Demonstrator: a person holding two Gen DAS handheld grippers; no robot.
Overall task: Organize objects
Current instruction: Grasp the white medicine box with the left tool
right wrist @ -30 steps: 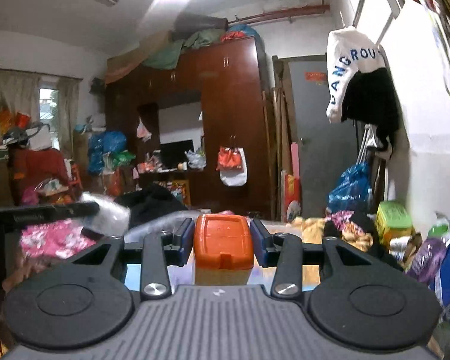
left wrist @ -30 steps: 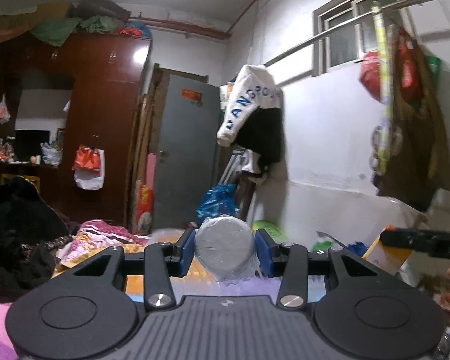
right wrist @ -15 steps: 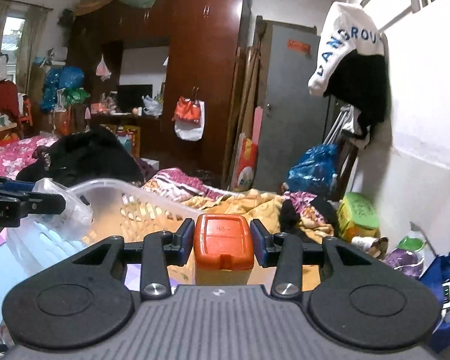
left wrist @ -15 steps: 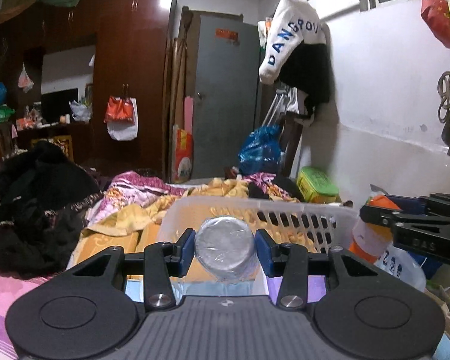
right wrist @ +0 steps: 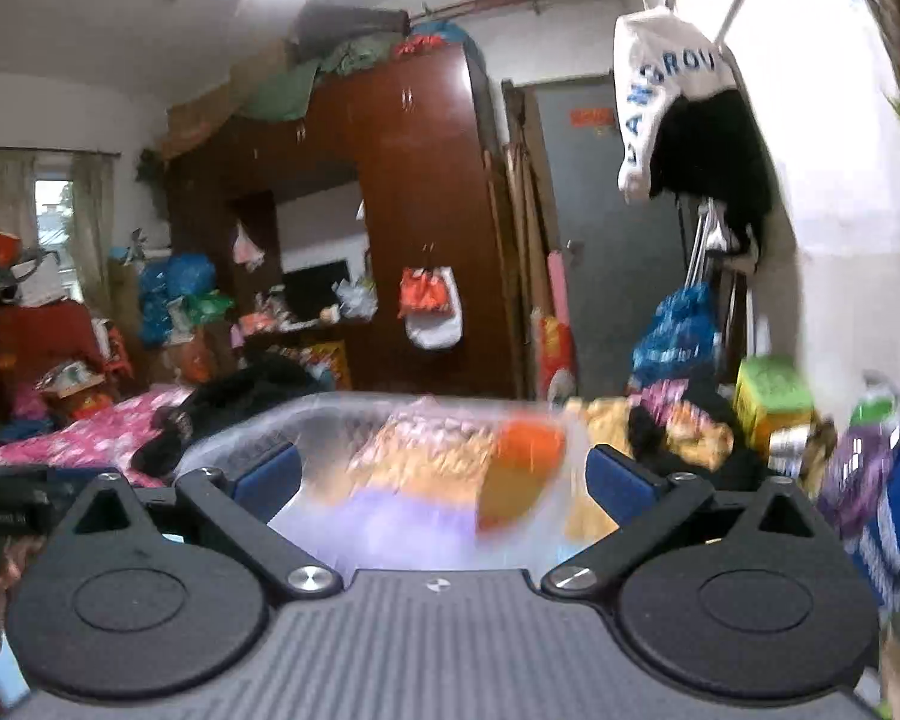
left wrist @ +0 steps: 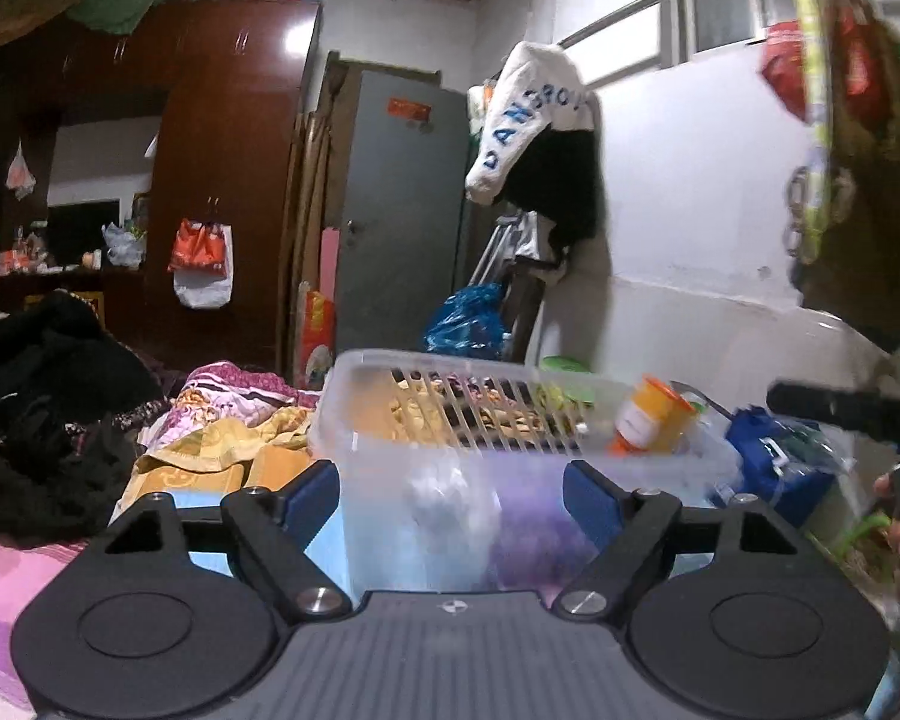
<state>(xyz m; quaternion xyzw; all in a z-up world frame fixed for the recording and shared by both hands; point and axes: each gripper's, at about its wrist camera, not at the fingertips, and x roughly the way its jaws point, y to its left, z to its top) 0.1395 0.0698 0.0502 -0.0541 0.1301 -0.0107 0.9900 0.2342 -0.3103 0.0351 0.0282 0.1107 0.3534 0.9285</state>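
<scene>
A clear plastic slotted basket (left wrist: 354, 402) sits on the bed just ahead of both grippers. My left gripper (left wrist: 450, 495) is open and empty; a blurred clear-wrapped grey item (left wrist: 450, 510) lies in the basket between its fingers. My right gripper (right wrist: 444, 474) is open and empty. The orange-capped bottle (right wrist: 519, 474) shows blurred and tilted inside the basket (right wrist: 240, 438) ahead of it. In the left wrist view the same bottle (left wrist: 651, 417) leans at the basket's right end, near the right gripper's dark arm (left wrist: 840, 408).
Piled clothes and blankets (left wrist: 210, 438) lie on the bed left of the basket. A black garment heap (left wrist: 36, 420) sits farther left. Bags and boxes (right wrist: 870, 468) crowd the right wall. A wardrobe (right wrist: 402, 228) and a grey door (left wrist: 402, 222) stand behind.
Both grippers opened. The clear-wrapped item left the left gripper and the orange-capped bottle left the right gripper; both now sit in the basket. Both views tilted up slightly.
</scene>
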